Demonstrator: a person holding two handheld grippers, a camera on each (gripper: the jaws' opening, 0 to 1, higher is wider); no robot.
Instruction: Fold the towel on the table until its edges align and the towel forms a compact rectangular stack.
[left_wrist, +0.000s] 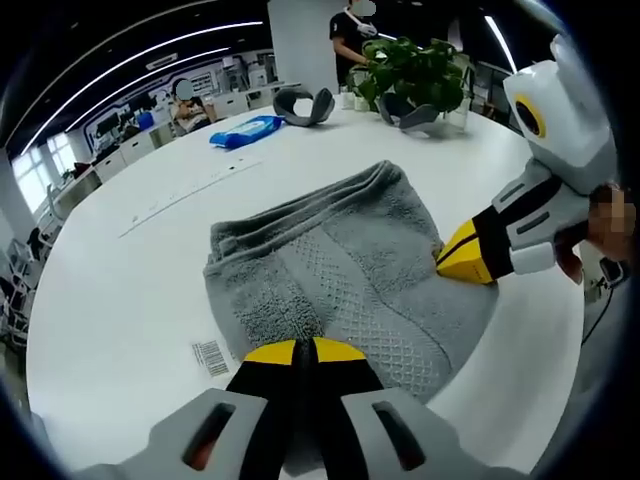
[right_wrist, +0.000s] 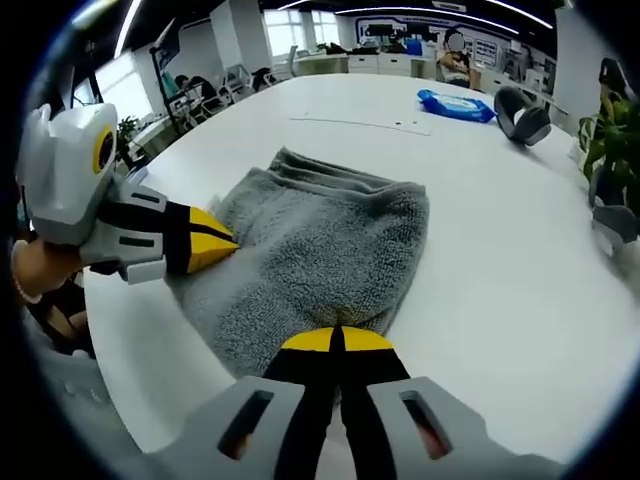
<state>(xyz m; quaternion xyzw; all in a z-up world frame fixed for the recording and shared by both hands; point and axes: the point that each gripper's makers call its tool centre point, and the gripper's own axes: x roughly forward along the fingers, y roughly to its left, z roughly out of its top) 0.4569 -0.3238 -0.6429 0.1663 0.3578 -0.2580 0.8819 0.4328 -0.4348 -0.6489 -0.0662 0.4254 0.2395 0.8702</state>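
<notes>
We find a large round white table (left_wrist: 120, 300) carrying everything in view. Near its middle lies the grey towel (left_wrist: 340, 270), already folded over into a thick, roughly rectangular bundle with its layered edges bunched along the far side; in the right gripper view the same towel (right_wrist: 320, 250) lies directly ahead.

The left gripper (left_wrist: 305, 350) has its yellow-tipped jaws pressed together on the towel's near edge — clamped on the cloth. The right gripper (left_wrist: 455, 255) enters that view from the right, its yellow tip touching the towel's side edge. In the right gripper view its own jaws (right_wrist: 335, 340) meet closed on the towel's near border, and the left gripper (right_wrist: 215, 243) touches the fabric from the left.

Farther back on the table we note a potted green plant (left_wrist: 415, 70), two grey curved objects (left_wrist: 305, 105), a blue packet (left_wrist: 245, 130), and — just beside the towel — a small barcode label (left_wrist: 209, 356).
</notes>
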